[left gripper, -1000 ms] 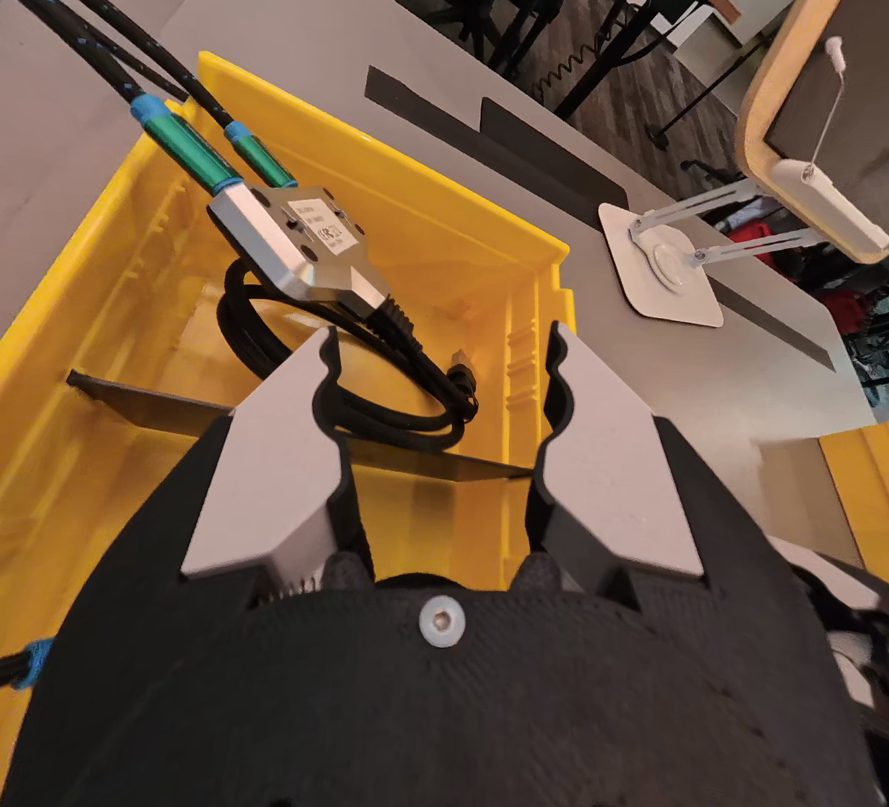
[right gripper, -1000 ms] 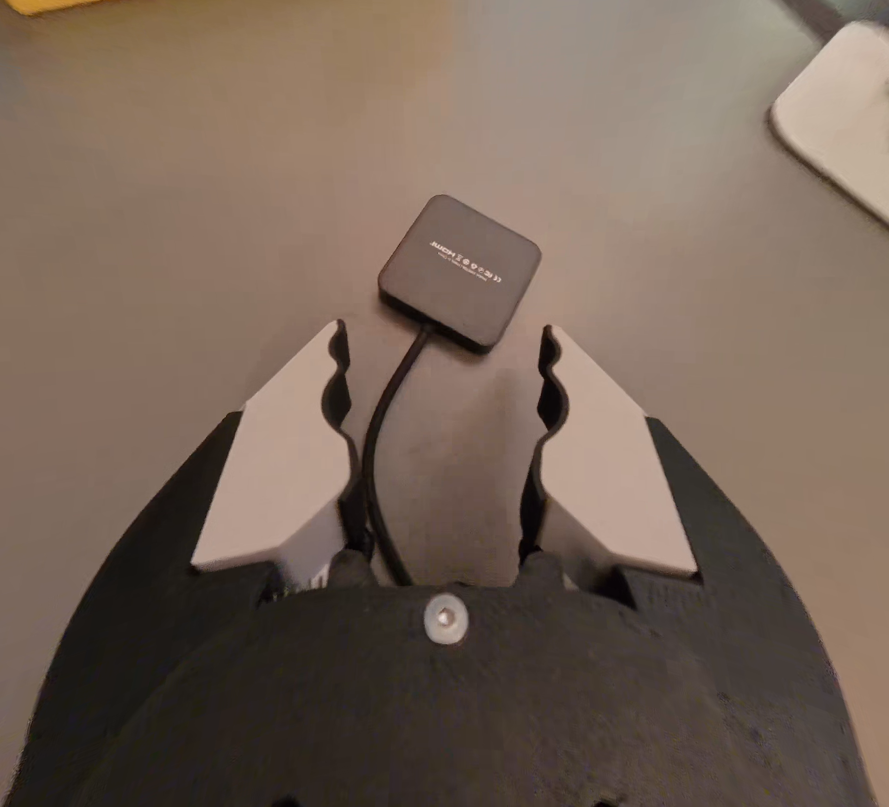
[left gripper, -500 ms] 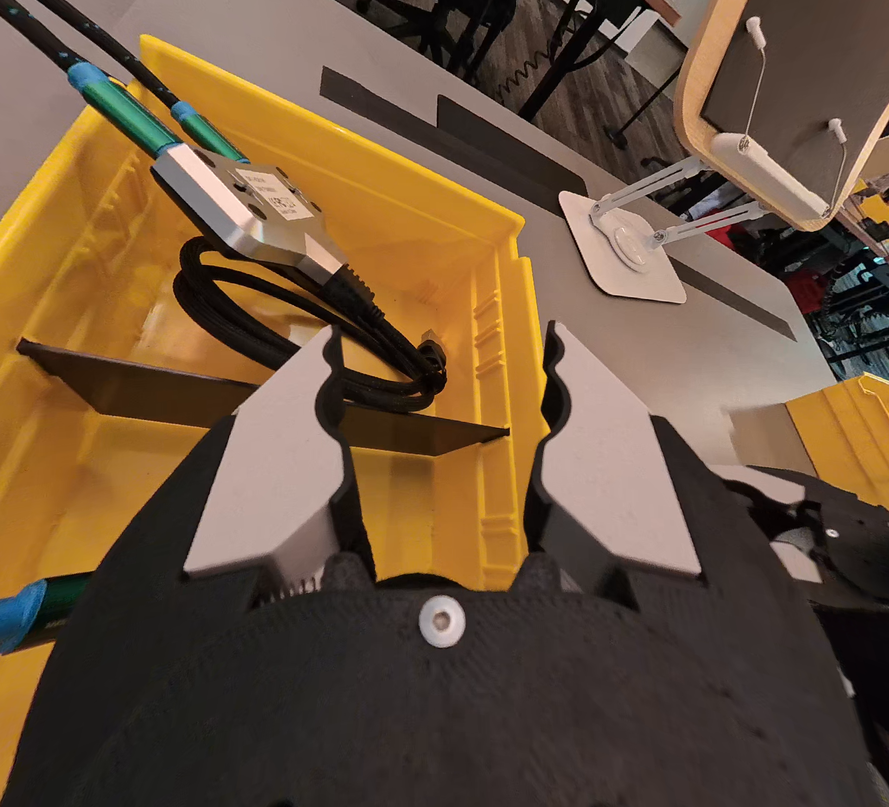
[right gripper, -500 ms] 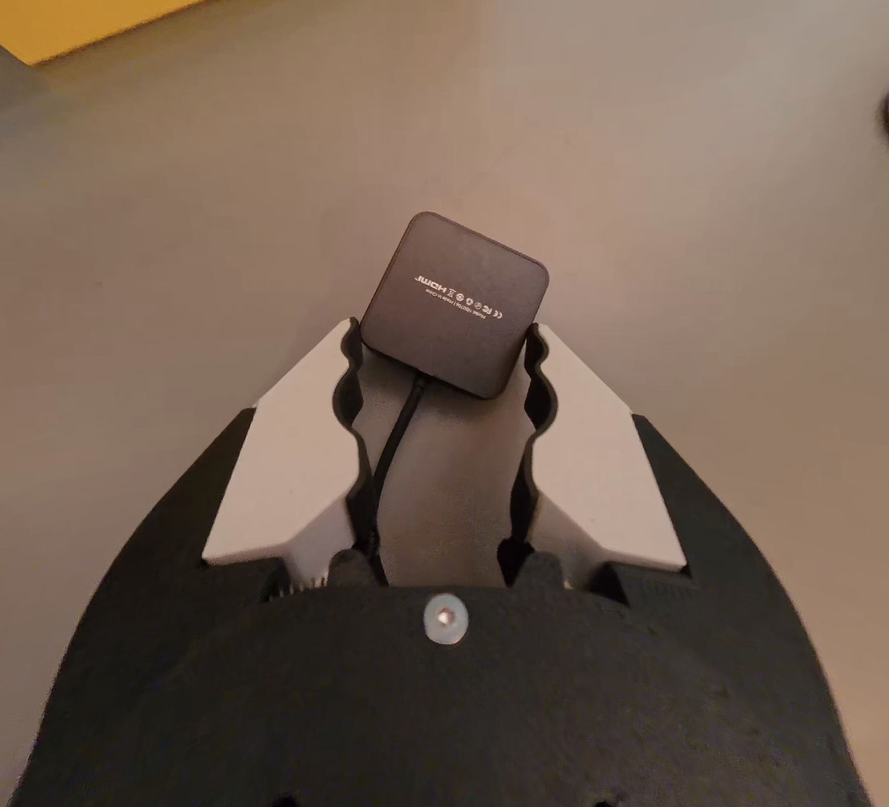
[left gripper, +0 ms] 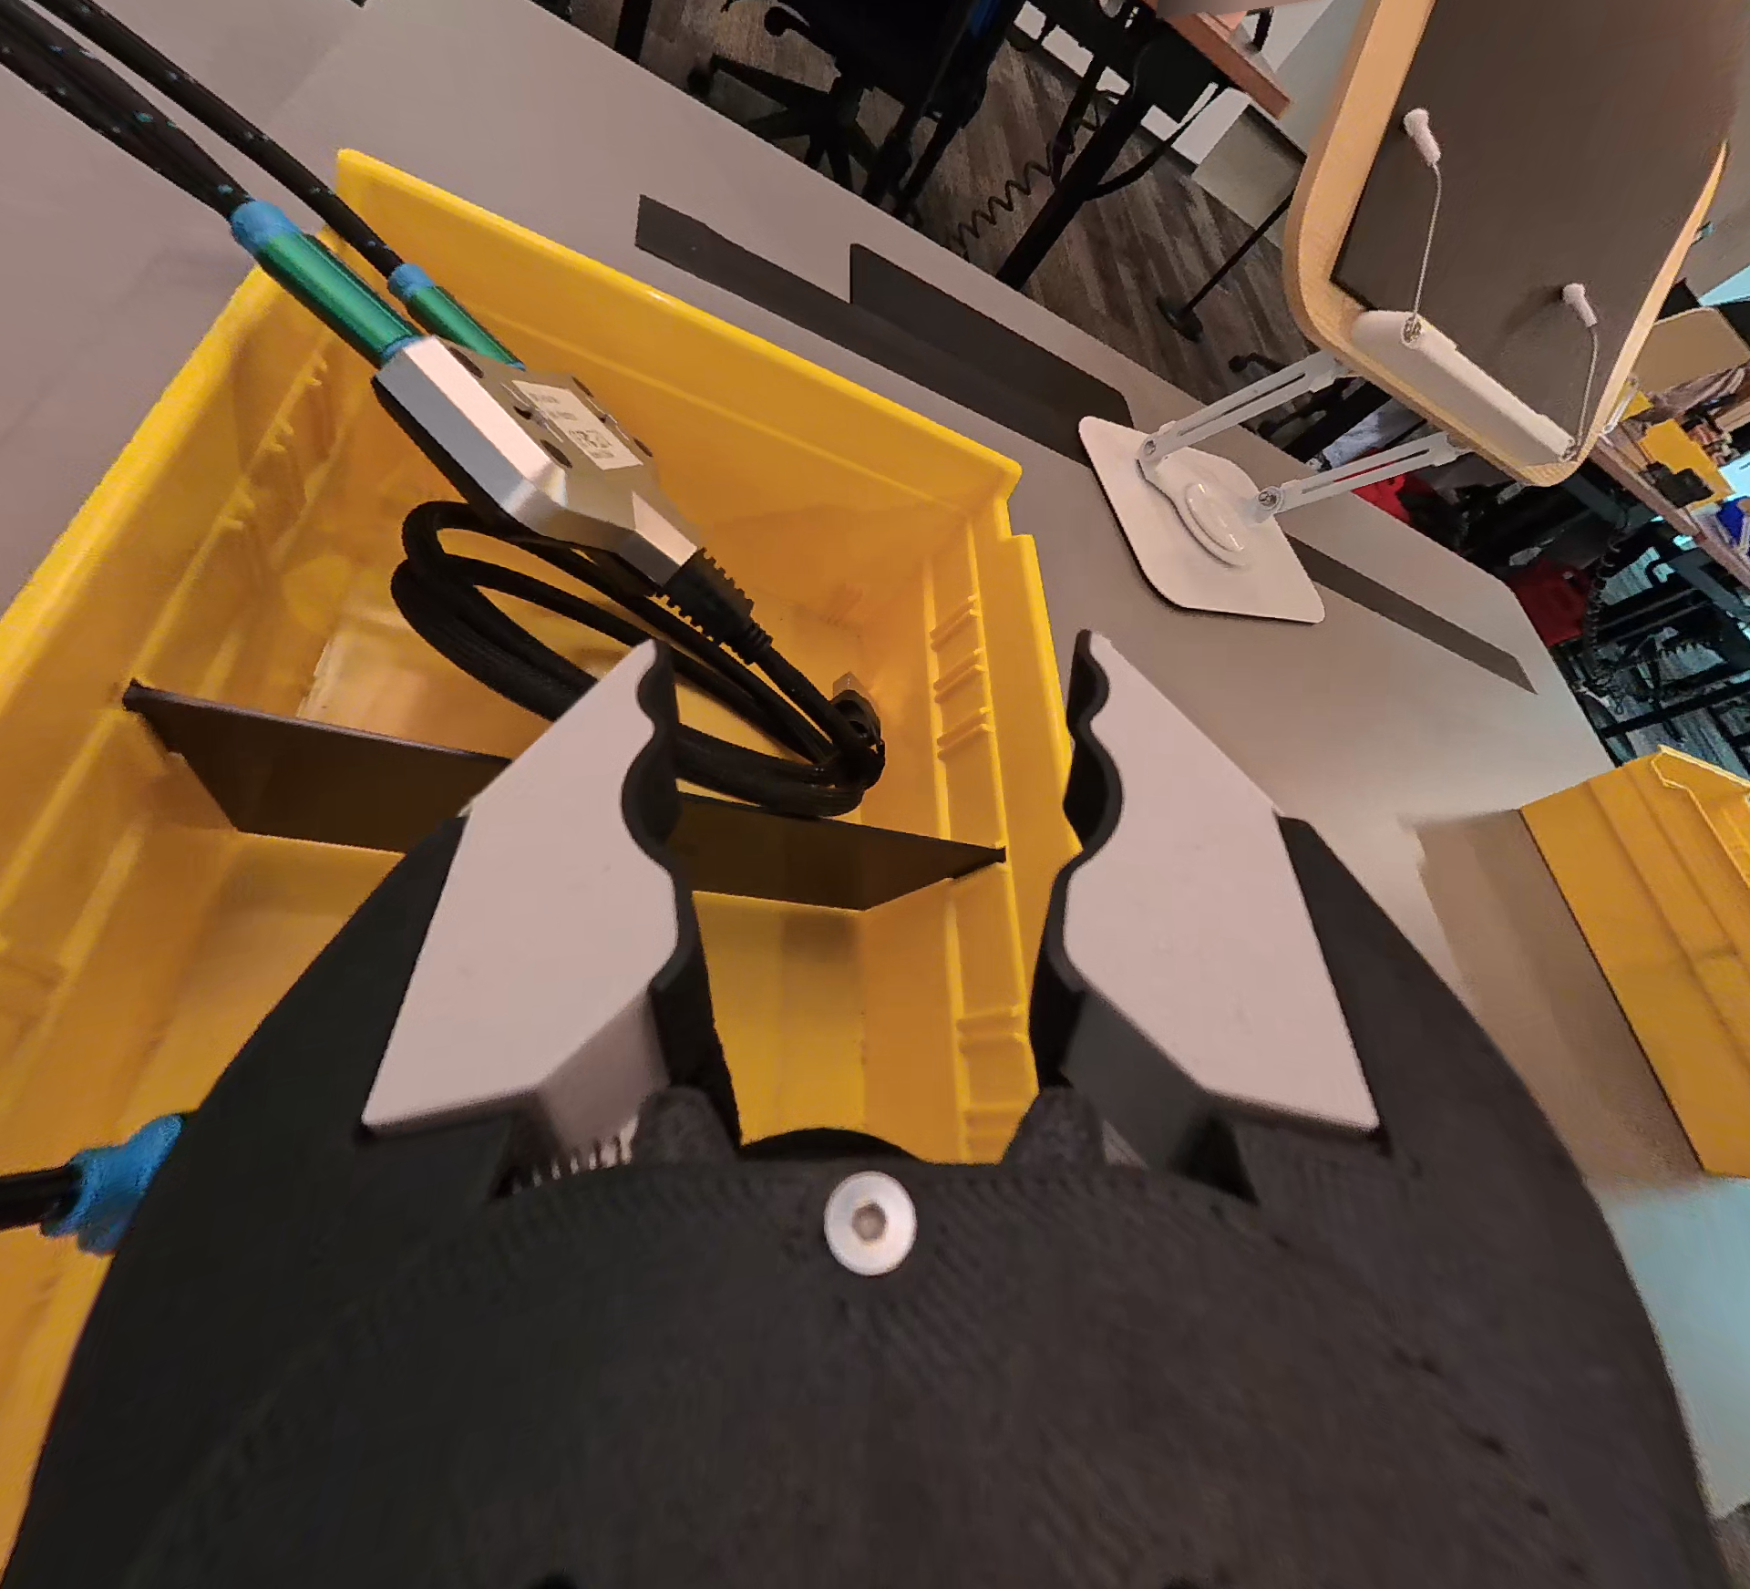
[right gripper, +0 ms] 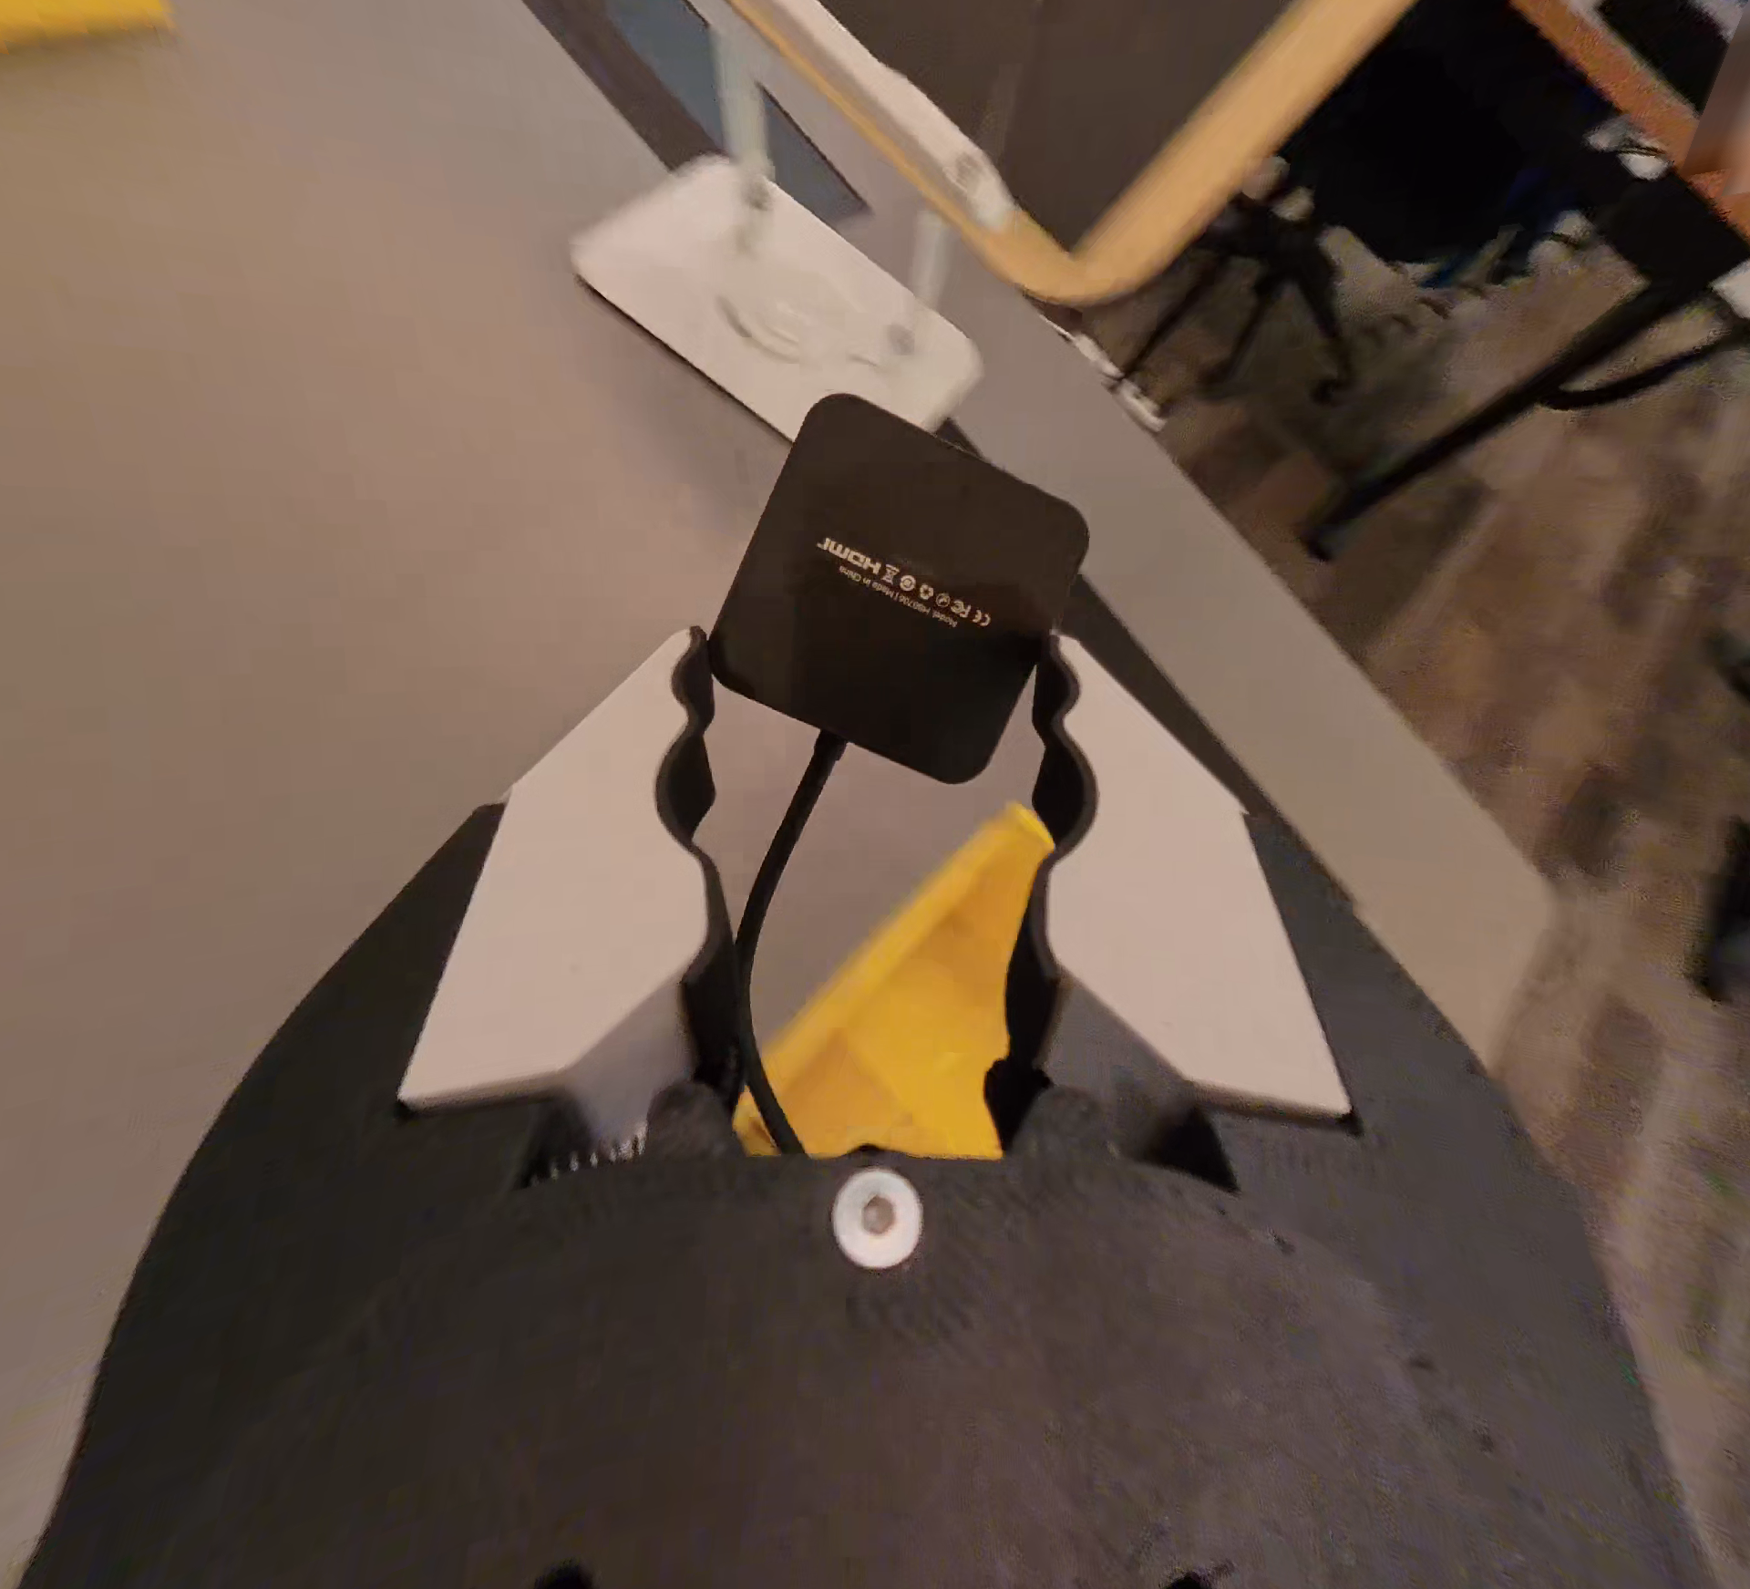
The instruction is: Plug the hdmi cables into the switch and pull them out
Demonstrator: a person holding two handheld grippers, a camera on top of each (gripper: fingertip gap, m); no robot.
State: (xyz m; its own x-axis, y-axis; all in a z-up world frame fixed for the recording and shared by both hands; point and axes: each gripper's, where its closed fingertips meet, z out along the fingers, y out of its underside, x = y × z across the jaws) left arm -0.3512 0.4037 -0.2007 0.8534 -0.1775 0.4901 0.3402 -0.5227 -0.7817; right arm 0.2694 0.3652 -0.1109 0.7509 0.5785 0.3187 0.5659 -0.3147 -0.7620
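- Right wrist view: the right hand-held gripper (right gripper: 871, 672) clamps a square black switch (right gripper: 895, 587) at its fingertips, lifted above the grey table (right gripper: 284, 426); its thin black lead (right gripper: 776, 928) hangs back between the fingers.
- The left hand-held gripper (left gripper: 866, 682) hovers wide open and empty over a yellow bin (left gripper: 805, 445).
- In the bin's far compartment, a silver adapter (left gripper: 540, 454) with two green-plugged cables (left gripper: 322, 284) sits above coiled black cable (left gripper: 606, 653).

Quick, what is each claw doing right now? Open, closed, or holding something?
Left gripper: open, holding nothing, above the yellow bin.
Right gripper: closed on the black switch.
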